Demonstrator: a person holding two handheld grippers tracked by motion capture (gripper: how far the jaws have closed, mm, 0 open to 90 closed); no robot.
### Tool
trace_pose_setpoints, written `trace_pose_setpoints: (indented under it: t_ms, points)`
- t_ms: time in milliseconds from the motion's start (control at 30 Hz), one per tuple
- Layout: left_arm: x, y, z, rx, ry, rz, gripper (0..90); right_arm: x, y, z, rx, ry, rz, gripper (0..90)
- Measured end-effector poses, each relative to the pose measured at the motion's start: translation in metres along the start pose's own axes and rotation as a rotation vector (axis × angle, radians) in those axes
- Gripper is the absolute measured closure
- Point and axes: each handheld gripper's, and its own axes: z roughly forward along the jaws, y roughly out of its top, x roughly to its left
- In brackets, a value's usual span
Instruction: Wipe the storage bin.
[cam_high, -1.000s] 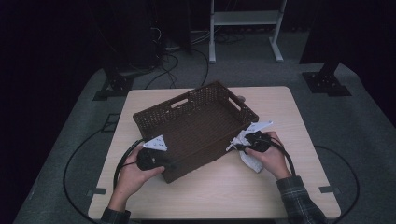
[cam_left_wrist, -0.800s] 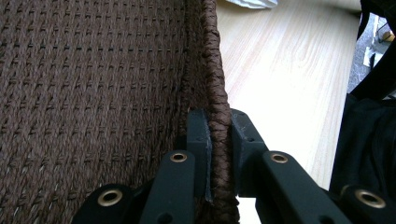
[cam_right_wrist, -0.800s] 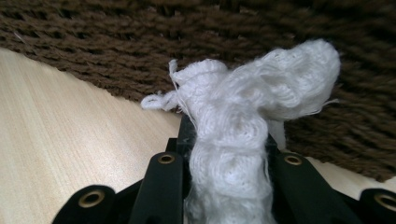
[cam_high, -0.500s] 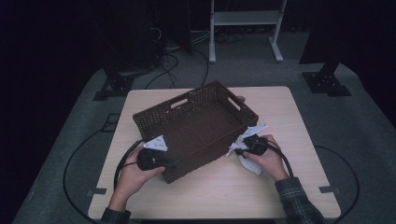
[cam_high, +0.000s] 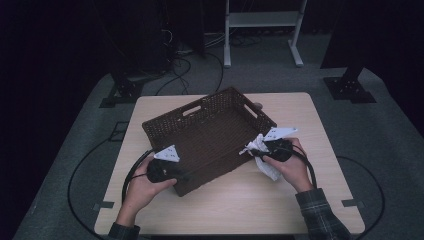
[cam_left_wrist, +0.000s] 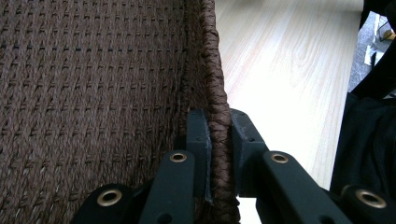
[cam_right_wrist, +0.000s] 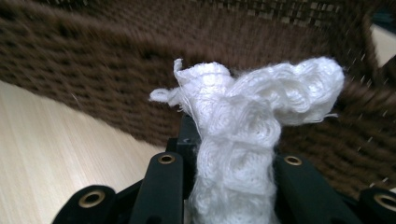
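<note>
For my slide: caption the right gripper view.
Right gripper clamps a white knitted cloth beside the brown woven basket.

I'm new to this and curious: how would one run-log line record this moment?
left gripper: shut on dark brown woven basket rim | right gripper: shut on white knitted cloth, beside basket | light wooden table

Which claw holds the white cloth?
The right claw, shut on the white knitted cloth; the left claw clamps the brown wicker basket rim instead.
</note>
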Motion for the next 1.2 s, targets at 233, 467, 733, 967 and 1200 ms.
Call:
trace_pose_setpoints:
  t_ms: [233, 467, 733, 967, 1200]
  points:
    - [0.0, 0.0, 0.0, 0.0, 0.0, 0.001, 79.5, 0.006, 0.01, -0.012, -0.052, 0.0, -0.014, 72.1]
    - [0.0, 0.0, 0.0, 0.001, 0.001, 0.003, 79.5, 0.007, 0.009, -0.009, -0.05, 0.009, -0.013, 72.0]
    - [0.0, 0.0, 0.0, 0.002, 0.001, 0.004, 79.5, 0.008, 0.003, 0.004, -0.007, 0.034, -0.009, 71.8]
    - [0.0, 0.0, 0.0, 0.005, -0.001, 0.009, 79.5, 0.009, -0.003, 0.017, 0.034, 0.052, -0.008, 71.8]
    - [0.0, 0.0, 0.0, 0.002, 0.0, 0.005, 79.6, 0.008, -0.009, 0.026, 0.065, 0.064, 0.002, 71.8]
